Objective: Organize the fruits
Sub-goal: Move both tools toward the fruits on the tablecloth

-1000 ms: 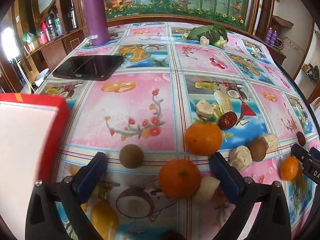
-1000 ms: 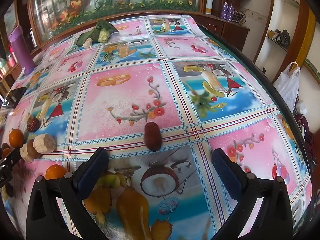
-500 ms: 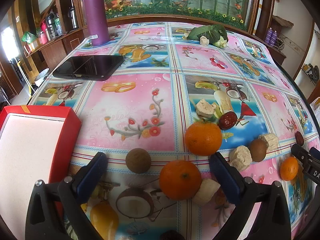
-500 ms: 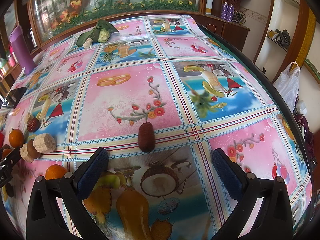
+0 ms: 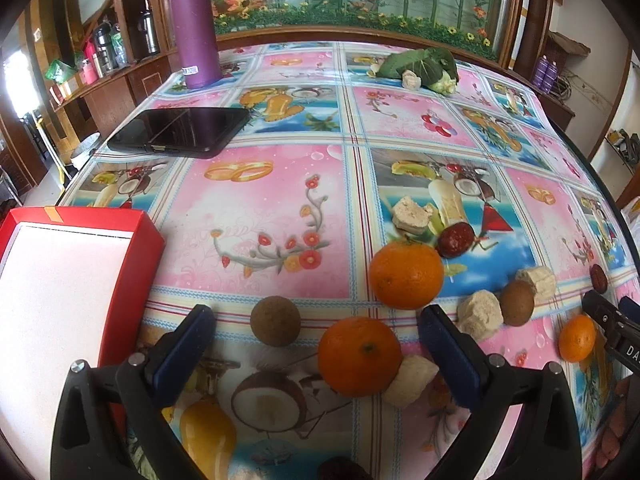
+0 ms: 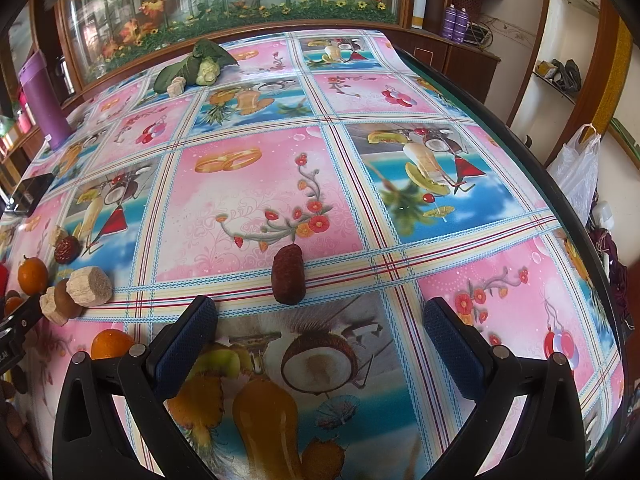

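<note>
In the left wrist view my left gripper [image 5: 316, 336] is open and empty above the table. An orange [image 5: 359, 356] and a brown round fruit [image 5: 275, 321] lie between its fingers. A second orange [image 5: 406, 274] sits just beyond, with a red date [image 5: 455, 239] behind it. A red box [image 5: 60, 280] with a white inside stands at the left. In the right wrist view my right gripper [image 6: 320, 332] is open and empty. A dark red date [image 6: 288, 274] lies just ahead of its fingers. A small orange [image 6: 112, 344] lies at its left.
A black phone [image 5: 180, 132] and a purple bottle [image 5: 194, 26] stand at the far left. Leafy greens [image 5: 420, 66] lie at the far side. Pale chunks [image 5: 479, 315] and a brown fruit [image 5: 517, 303] lie right of the oranges. The table edge [image 6: 560, 184] runs along the right.
The left gripper has shifted right, so the red box shows more fully and sharper at the left. The right gripper has moved slightly right; the date now sits more to the left between its fingers.
</note>
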The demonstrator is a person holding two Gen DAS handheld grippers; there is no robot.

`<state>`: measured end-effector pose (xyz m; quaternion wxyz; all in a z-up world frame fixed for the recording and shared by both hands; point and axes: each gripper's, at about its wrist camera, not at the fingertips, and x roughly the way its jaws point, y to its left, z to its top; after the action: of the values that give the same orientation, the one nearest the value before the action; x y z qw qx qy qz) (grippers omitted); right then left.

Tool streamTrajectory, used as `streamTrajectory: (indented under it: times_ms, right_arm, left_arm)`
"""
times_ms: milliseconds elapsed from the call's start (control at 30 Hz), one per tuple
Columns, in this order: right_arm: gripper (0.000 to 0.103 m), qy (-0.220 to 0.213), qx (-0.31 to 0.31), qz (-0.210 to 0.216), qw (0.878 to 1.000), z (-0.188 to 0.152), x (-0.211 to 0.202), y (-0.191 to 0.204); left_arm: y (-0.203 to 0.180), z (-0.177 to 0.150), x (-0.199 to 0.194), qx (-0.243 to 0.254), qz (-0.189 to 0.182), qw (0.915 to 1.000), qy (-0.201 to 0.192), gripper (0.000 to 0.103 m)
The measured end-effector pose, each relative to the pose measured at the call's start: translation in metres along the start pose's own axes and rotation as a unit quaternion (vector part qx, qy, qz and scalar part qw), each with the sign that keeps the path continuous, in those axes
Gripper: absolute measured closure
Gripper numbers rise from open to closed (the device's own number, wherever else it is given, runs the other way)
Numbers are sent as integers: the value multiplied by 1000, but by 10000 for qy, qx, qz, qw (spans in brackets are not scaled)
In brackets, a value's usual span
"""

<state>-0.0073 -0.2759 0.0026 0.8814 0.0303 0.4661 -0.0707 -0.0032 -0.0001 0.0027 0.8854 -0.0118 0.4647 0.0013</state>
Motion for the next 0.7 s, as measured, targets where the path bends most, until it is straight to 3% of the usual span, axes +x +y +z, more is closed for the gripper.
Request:
streamTrajectory:
  times_ms: [67,133,200,367,700]
  right_arm:
    - [0,-28,-126,91,9999,2,-7,-2]
    - [0,-472,-4,226,9986,0,-26,-8]
    - [0,-840,12,621,9945,-6,-49,-13]
    - [0,-1175,-388,1263,9842,-26,-87,-6]
    - [2,-698,-755,1676,9805,-37,-84,22]
  left_arm:
    - [4,-4,-16,23,-57,9999,-155,1]
    - [6,-11,-43,160,11,9987,-489,1]
    - [11,-17,-69,356,179,9972,-637,1]
    - [32,-49,-119,602,571,9902,-1122,1]
    - [32,-71,-115,684,303,9927,-951,1]
